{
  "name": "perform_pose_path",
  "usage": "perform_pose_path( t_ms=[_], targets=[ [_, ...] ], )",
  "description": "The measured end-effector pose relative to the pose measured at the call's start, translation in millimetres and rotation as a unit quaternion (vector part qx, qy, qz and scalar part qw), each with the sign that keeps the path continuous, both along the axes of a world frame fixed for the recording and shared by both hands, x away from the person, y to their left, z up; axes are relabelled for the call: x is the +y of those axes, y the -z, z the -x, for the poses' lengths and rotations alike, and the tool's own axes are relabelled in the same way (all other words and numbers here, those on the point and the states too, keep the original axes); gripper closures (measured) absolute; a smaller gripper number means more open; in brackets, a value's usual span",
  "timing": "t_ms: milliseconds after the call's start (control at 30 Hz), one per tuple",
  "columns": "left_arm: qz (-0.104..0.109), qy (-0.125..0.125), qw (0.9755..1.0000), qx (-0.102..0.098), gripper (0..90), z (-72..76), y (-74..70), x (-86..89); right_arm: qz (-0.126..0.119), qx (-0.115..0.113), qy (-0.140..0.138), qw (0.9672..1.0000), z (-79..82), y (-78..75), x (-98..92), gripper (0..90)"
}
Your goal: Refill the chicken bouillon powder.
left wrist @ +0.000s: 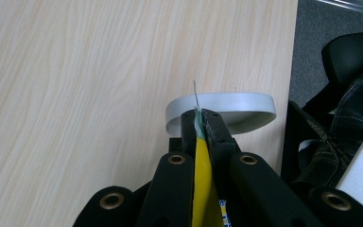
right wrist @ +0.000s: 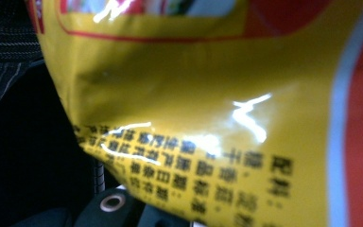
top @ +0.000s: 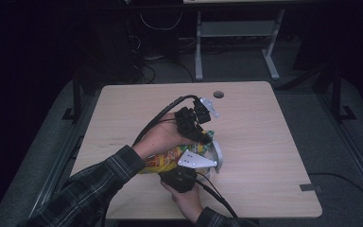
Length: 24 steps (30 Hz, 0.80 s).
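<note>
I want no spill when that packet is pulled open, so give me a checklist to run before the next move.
1. Left gripper clamped on the edge of the yellow, glossy plastic snack packet: ok, jaws shut on it.
2. Right gripper clamped on the packet: cannot tell; the packet blocks its jaws in the right gripper view.
3. Shallow grey round bowl close to the packet's pinched edge: ok.
4. Bowl upright on the pale wooden table: ok.
5. Packet already open: cannot tell.
</note>
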<state>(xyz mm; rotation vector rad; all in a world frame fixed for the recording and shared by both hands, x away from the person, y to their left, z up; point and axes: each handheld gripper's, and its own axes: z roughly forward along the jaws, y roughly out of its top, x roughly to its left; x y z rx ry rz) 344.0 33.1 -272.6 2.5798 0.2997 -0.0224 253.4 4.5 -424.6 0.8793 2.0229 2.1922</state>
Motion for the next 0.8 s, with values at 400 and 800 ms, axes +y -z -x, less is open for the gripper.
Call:
perform_pose_path(
  t_ms=[400,800],
  targets=[
    [0.000,0.000,1.0000,0.000,89.3,0.0,-0.1,0.0,0.000,-0.001,0.000,1.0000,-0.1,-0.1,0.0,89.6],
    [-0.001,0.001,1.0000,0.000,89.3,-0.3,-0.2,-0.6,-0.001,0.000,-0.001,1.0000,0.0,-0.4,-0.2,89.6]
  ],
)
